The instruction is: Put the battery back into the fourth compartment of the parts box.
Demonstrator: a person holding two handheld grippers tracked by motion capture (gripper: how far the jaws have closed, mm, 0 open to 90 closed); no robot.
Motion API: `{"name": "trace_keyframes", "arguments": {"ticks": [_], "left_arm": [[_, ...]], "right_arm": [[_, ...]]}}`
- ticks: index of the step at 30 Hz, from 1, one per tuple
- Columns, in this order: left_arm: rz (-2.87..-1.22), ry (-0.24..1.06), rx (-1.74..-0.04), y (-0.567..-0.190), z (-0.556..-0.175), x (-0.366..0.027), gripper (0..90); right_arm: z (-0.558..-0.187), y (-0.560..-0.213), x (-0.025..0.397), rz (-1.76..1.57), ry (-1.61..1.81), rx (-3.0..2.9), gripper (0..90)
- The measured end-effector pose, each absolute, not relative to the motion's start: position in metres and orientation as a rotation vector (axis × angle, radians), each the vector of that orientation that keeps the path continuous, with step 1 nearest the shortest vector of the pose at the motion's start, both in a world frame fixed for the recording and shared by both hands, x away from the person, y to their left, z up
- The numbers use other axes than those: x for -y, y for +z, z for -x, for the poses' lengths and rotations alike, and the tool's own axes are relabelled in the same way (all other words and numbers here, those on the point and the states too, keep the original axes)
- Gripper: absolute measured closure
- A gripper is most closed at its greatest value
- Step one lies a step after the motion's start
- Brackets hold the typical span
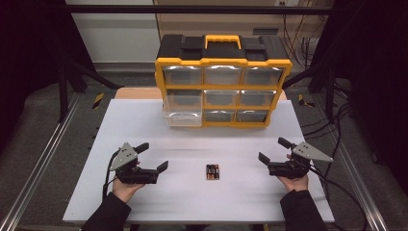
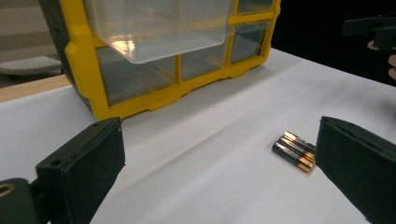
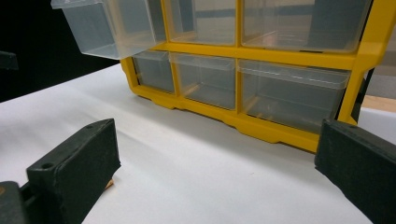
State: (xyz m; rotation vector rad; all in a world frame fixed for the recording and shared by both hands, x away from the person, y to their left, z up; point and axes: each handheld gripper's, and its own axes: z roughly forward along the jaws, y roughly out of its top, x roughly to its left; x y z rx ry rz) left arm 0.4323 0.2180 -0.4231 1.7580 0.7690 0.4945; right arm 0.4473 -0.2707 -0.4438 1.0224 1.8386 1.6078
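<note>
**Batteries wait between two open grippers**

Lying mid-table, the batteries (image 1: 212, 172) sit between the left gripper (image 1: 155, 158) and right gripper (image 1: 271, 150) — both with jaws spread wide, holding nothing. They look light, rigid and smooth — likely to roll or slip, so pinching across the bundle's sides seems best. The pulled-out drawer (image 1: 183, 118) stands ahead.

Overhead light fell bright on white table (image 1: 144, 120); surroundings stayed dark. Glare showed on top drawers of organizer (image 1: 223, 72) and on pulled-out drawer (image 2: 154, 28). Soft shadow lay under organizer. Near jaws blurred; slight softness overall.
</note>
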Motion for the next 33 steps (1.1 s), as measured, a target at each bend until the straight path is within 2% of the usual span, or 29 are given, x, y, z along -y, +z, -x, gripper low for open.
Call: {"name": "trace_keyframes", "arguments": {"ticks": [33], "left_arm": [[-1.963,0.353,-0.808,-0.453,-0.454,-0.112,1.3]], "right_arm": [[-0.447,-0.444,0.27,-1.022,1.598,-1.848,0.3]]}}
